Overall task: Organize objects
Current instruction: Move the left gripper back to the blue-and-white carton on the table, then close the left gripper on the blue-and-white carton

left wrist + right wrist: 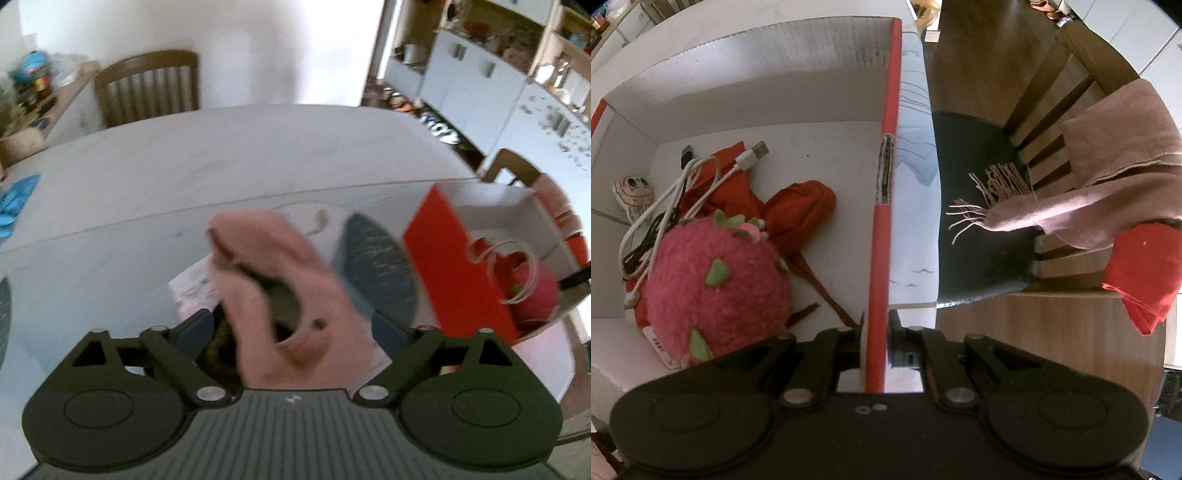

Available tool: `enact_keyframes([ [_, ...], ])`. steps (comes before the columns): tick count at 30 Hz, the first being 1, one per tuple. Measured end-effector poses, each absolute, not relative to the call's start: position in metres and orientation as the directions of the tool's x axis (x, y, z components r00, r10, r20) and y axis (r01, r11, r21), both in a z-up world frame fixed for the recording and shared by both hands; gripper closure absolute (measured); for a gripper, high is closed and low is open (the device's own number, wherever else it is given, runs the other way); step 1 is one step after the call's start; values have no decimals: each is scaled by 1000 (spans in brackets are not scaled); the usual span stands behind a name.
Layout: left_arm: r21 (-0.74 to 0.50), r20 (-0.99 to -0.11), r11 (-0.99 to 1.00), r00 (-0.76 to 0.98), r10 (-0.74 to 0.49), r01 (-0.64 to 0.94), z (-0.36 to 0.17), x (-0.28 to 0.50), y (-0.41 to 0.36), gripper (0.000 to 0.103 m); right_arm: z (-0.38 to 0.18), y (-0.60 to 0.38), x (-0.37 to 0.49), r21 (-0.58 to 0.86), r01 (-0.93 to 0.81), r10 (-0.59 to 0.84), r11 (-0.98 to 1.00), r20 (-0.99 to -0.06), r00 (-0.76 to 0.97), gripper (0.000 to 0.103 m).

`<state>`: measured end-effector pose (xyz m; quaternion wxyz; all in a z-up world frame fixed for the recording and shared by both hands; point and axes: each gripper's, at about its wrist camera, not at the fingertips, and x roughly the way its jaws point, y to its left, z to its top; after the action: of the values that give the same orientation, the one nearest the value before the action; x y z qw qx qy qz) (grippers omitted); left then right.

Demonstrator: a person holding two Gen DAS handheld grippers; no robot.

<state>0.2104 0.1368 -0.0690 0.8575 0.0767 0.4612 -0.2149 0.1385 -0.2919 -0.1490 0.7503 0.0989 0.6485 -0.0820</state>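
A blurred pink fabric item lies between the wide-spread fingers of my left gripper, over the white table; the pads do not visibly press on it. To its right stands a cardboard box, red outside and white inside. My right gripper points down and is shut on the box's red wall edge. Inside the box lie a pink dragon-fruit plush, red cloth, a white USB cable and a small cartoon cushion.
A dark oval mat and a printed paper lie near the pink item. Blue items sit at the table's left edge. A wooden chair beside the box carries a pink fringed scarf and a red cloth.
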Motion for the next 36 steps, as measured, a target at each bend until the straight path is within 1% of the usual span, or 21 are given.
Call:
enact_keyframes([
  [8,27,-857,915,481,-186,403,-109,212,164,4,-148,-288,140,29,259,-8,965,-990,142,98],
  [11,8,-870,910,452,-198,414,-115,208,178,4,-148,-289,139,32,266,-6,963,-990,143,98],
  [14,-12,-888,885,402,-223,465,-123,202,182,4,-148,-290,139,33,270,-7,962,-990,144,98],
  [17,28,-897,860,393,-204,510,-134,194,174,4,-148,-290,139,30,270,-9,962,-990,142,98],
  [19,33,-903,854,382,-197,519,-141,193,168,3,-148,-290,139,30,271,-9,962,-990,141,98],
  [24,60,-916,853,368,-160,518,-160,195,161,4,-148,-289,140,26,271,-12,962,-990,138,98],
  [29,15,-920,871,348,-180,492,-169,202,167,5,-148,-289,140,24,271,-14,962,-990,138,98],
  [31,-6,-918,874,343,-197,486,-169,201,170,9,-148,-288,140,23,271,-15,962,-990,137,98],
  [33,-19,-918,878,341,-205,478,-168,201,172,26,-148,-288,140,24,271,-14,962,-990,137,98],
  [36,-10,-918,884,347,-194,467,-165,200,174,27,-148,-288,140,23,269,-14,963,-990,137,98],
])
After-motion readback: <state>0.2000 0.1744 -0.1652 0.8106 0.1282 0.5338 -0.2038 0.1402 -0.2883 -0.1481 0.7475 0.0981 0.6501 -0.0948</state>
